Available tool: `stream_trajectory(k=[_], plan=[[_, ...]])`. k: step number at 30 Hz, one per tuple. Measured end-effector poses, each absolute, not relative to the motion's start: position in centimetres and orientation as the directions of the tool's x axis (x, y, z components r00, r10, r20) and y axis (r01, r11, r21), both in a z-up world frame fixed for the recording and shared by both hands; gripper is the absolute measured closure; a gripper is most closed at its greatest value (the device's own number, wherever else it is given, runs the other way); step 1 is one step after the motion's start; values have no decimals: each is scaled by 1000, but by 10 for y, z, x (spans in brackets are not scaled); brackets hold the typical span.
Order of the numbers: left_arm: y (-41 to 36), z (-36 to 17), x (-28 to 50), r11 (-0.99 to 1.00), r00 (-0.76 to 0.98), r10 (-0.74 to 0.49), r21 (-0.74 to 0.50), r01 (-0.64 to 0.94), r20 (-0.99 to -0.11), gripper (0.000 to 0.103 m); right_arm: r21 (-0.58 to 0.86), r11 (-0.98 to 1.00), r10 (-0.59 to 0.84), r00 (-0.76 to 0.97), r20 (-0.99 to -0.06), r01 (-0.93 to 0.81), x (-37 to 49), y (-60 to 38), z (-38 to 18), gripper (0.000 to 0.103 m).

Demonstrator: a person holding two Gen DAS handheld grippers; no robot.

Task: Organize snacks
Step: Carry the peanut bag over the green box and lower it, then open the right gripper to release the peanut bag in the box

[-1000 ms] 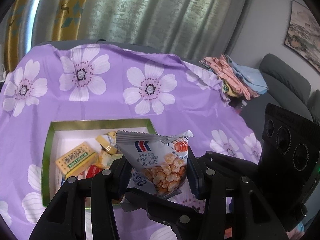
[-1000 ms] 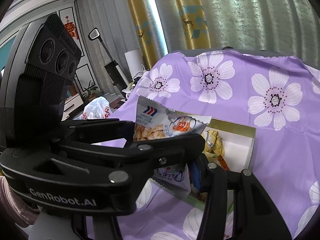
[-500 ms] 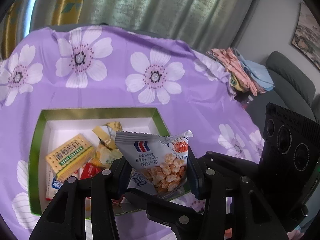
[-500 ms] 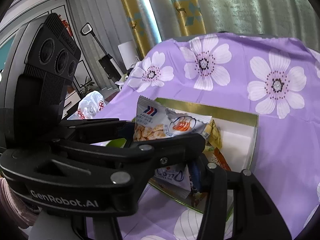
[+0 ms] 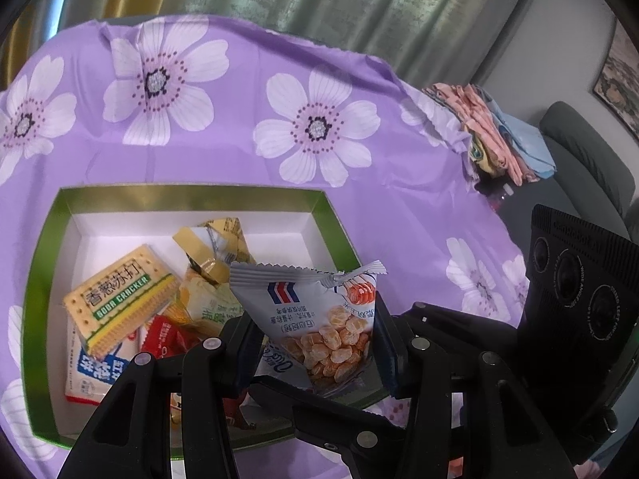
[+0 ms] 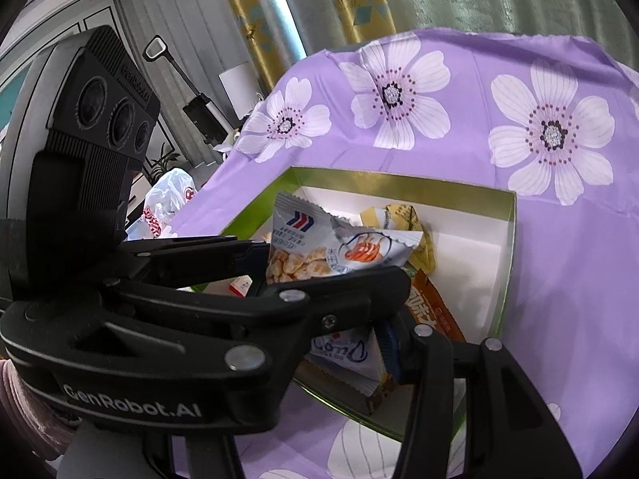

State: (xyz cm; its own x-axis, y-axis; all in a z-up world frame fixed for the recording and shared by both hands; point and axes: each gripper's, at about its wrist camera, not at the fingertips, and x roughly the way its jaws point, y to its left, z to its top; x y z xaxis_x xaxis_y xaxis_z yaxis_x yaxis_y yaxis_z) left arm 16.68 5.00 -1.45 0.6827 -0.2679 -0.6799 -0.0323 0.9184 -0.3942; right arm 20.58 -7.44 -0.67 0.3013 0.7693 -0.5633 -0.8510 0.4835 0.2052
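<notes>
My left gripper (image 5: 315, 343) is shut on a white snack bag (image 5: 319, 319) printed with orange puffs, held over the near right part of a green-rimmed white box (image 5: 191, 193). The bag also shows in the right wrist view (image 6: 331, 243), with the left gripper (image 6: 319, 263) around it. The box (image 6: 511, 239) holds a soda cracker pack (image 5: 120, 299), yellow packets (image 5: 211, 247) and a red packet (image 5: 163, 335). My right gripper (image 6: 383, 343) sits just below the left one near a white packet (image 6: 343, 351); its left finger is hidden, so its state is unclear.
A purple flowered cloth (image 5: 319, 127) covers the table. Folded clothes (image 5: 499, 135) lie at its far right edge, beside a grey sofa (image 5: 587, 167). A white plastic bag (image 6: 167, 199) sits on the floor to the left.
Both grippers have moved forward with the snack bag, from the box's near right corner to over its inside. The box now looms larger and lower in both views.
</notes>
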Motion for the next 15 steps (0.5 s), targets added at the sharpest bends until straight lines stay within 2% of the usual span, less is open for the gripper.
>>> stream_trajectory(k=[15], plan=[[56, -40, 179, 906, 632, -285, -419, -69, -721, 53, 224, 511, 722, 273, -636, -830, 221, -63, -25, 51]])
